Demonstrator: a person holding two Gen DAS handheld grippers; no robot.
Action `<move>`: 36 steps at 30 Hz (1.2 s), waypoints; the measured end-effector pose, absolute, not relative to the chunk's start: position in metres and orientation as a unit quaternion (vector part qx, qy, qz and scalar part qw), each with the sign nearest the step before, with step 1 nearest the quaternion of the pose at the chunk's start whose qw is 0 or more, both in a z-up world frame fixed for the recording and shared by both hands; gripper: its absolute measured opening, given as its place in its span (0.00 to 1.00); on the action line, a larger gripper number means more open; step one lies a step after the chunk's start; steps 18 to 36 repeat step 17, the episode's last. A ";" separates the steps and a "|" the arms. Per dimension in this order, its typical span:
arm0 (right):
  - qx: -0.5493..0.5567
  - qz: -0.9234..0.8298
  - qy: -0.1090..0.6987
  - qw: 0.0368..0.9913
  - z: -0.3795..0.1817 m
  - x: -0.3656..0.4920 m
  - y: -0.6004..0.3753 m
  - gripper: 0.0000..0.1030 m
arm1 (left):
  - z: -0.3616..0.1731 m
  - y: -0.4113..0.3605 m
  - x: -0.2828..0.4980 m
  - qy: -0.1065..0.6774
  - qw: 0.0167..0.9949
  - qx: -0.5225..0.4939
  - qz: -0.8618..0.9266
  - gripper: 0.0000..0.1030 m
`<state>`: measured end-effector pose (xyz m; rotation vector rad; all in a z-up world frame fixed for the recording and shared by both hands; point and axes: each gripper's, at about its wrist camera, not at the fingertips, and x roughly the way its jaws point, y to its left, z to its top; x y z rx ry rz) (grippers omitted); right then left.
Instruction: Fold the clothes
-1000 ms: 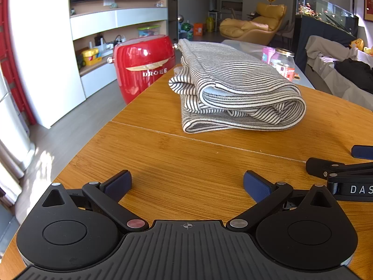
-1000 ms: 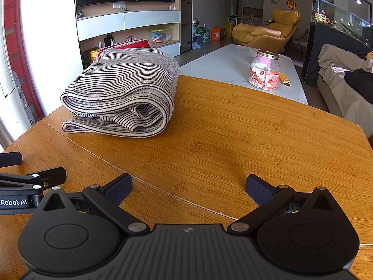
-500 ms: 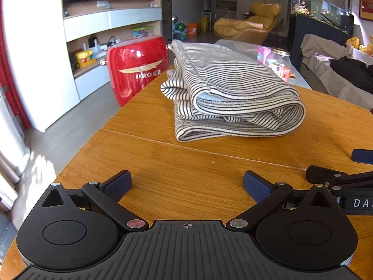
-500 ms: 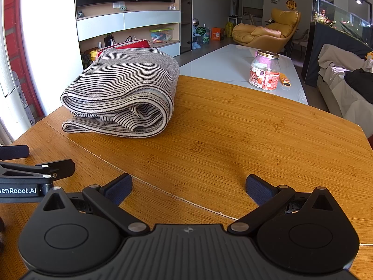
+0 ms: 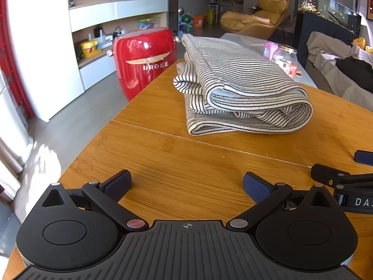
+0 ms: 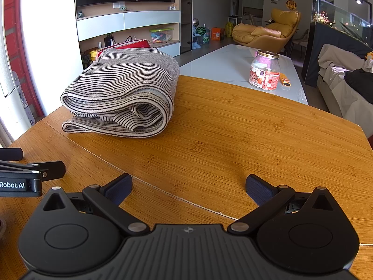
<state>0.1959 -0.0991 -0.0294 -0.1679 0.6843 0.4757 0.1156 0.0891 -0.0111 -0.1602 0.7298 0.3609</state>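
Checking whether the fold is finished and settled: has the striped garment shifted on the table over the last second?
No. In the right wrist view the garment keeps the same spot against the table seam and the jar; both grippers stay open and clear of it.

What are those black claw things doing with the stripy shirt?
A person is holding two grippers to fold clothes. The striped garment lies folded in a bundle on the wooden table. Neither gripper touches it: the left gripper and the right gripper are both open and empty, low over the table, short of the bundle.
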 end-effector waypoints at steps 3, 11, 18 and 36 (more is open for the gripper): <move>-0.082 0.230 0.332 0.911 -0.029 0.196 -0.099 1.00 | -0.011 0.089 0.116 0.356 0.912 -0.078 0.186 1.00; -0.083 0.233 0.332 0.911 -0.029 0.194 -0.090 1.00 | -0.011 0.091 0.114 0.358 0.910 -0.076 0.195 1.00; -0.082 0.233 0.332 0.911 -0.029 0.191 -0.085 1.00 | -0.011 0.091 0.113 0.357 0.911 -0.077 0.193 1.00; -0.082 0.233 0.332 0.911 -0.029 0.191 -0.085 1.00 | -0.011 0.091 0.113 0.357 0.911 -0.077 0.193 1.00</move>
